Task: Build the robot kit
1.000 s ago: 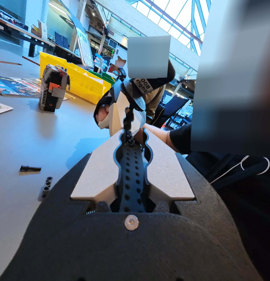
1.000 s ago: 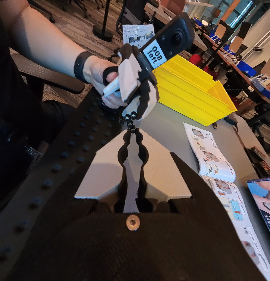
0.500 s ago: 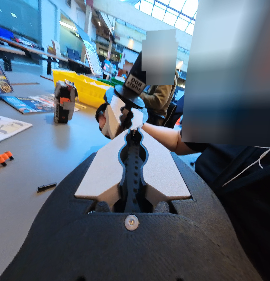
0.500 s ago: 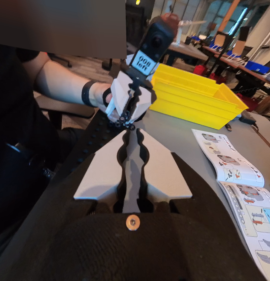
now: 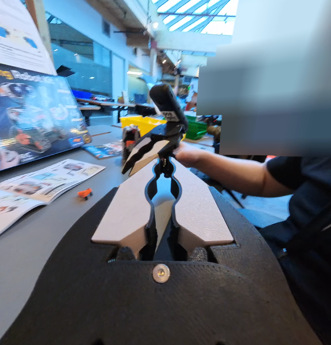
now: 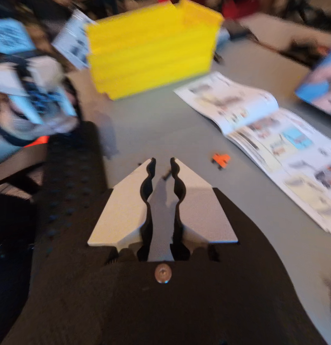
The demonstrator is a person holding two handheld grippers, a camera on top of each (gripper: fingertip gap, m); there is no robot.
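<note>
Orange piece [image 6: 221, 160] beside open booklet [image 6: 273, 138]

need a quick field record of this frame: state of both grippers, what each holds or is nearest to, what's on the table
left: left gripper shut on a small black plastic piece at its tips
right: right gripper open, empty, above the grey table
nearest right: short black pin lying on the table, seen between the fingers
also near: small orange plastic part, to the right of the pin
booklet: open illustrated instruction booklet, flat, right of the orange part
bin: yellow plastic bin, far side of table
quality: right wrist view motion-blurred
</note>
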